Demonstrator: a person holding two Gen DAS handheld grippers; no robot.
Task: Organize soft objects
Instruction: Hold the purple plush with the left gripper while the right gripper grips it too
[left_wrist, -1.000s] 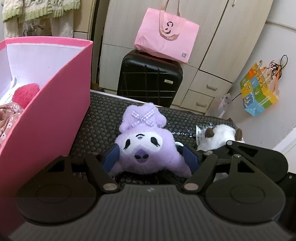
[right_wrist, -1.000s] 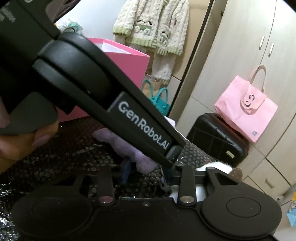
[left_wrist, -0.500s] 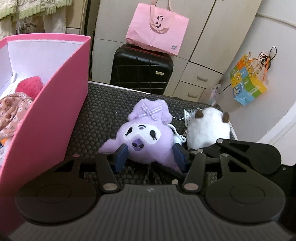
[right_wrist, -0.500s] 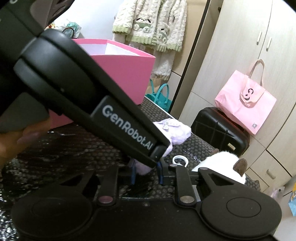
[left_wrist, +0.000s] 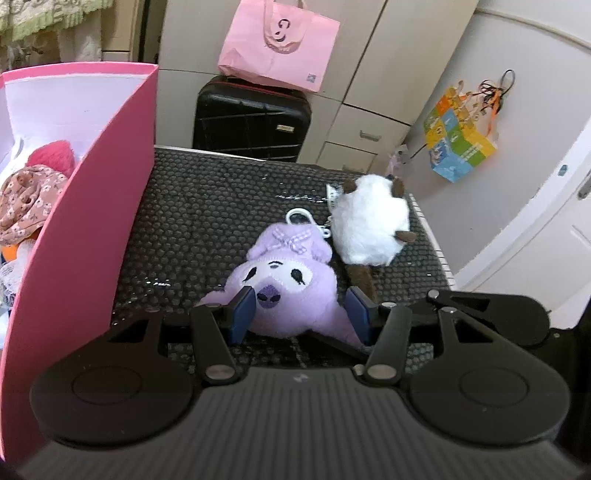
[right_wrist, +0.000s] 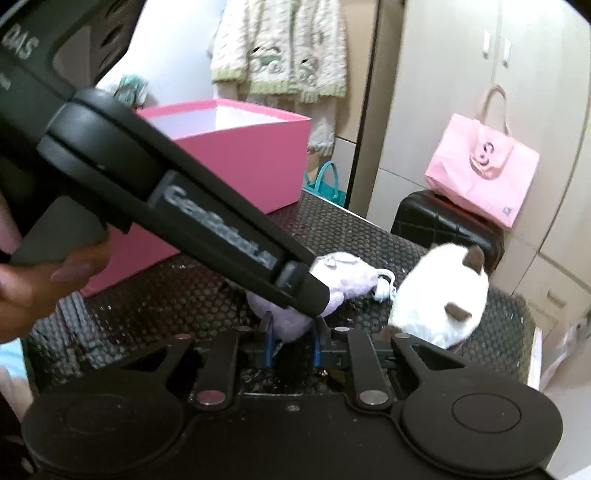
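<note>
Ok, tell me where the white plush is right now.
In the left wrist view the white plush lies on the black bubble mat, right of centre, just right of and beyond the purple plush and near the mat's right edge.

- The lower body of the purple plush (left_wrist: 286, 291), between the left gripper's (left_wrist: 299, 314) blue pads, is hidden behind the gripper body.
- In the right wrist view, the other gripper's black arm crosses above the jaws and covers much of the purple plush (right_wrist: 345, 275); its lettering is blurred.
- Whether the right gripper (right_wrist: 291, 349) touches that plush cannot be told.
- The pink box (left_wrist: 92, 221), left of the left jaws, is cut off by the frame edge.
</note>
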